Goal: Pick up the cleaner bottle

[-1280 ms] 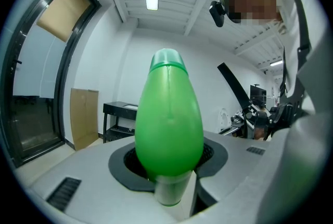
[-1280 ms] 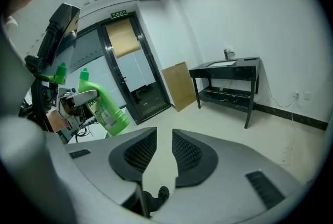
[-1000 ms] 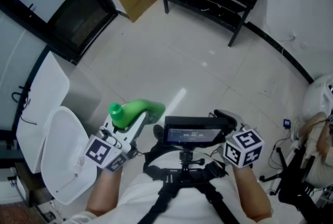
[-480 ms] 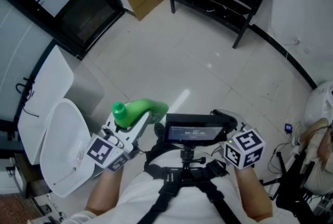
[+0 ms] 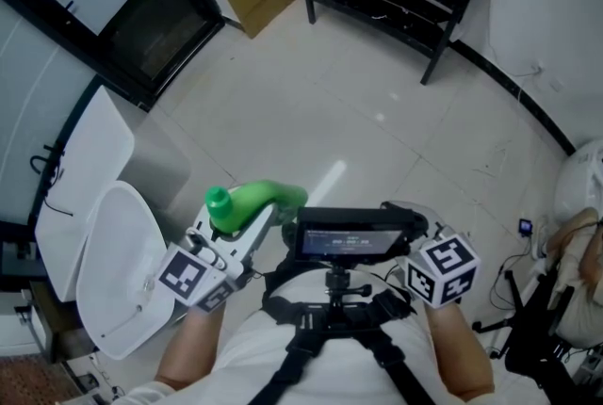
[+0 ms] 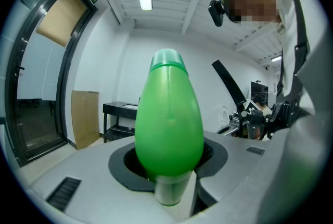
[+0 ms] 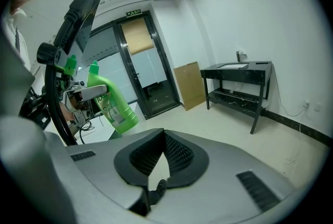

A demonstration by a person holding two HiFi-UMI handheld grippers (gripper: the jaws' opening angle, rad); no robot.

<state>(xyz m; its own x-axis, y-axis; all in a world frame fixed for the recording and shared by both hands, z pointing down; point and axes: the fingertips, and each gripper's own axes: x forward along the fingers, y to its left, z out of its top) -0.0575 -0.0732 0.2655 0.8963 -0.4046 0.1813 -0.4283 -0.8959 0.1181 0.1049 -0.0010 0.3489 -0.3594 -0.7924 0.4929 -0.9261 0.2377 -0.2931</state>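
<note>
Head view: cleaner bottle (image 5: 252, 197) lies lower left of centre, clear of the floor (image 5: 358, 111), with its cap toward the left of the frame and its body clamped in the left gripper (image 5: 256, 224). Compared with a second ago, bottle and left gripper have barely shifted in the frame, so the hold is unchanged. Left gripper view: the green body fills the middle of the frame, with the fingers (image 6: 67, 176) clenched on its lower part from both sides and no gap showing at the pads. The change is on the other side. The right gripper (image 5: 403, 208), lower right of centre in the head view, had its fingers partly apart a second ago and has now brought them fully together. Right gripper view: the dark pads meet at the frame's lower middle with nothing between them, only bare floor beyond. The bottle shows at mid left of that view, well apart from this gripper. Judgement: the pick-up looks complete on the left side alone. The right gripper closing empty suggests it is being parked, not brought in to help. The remaining risk is the smooth, rounded bottle slipping in a one-sided hold.
</note>
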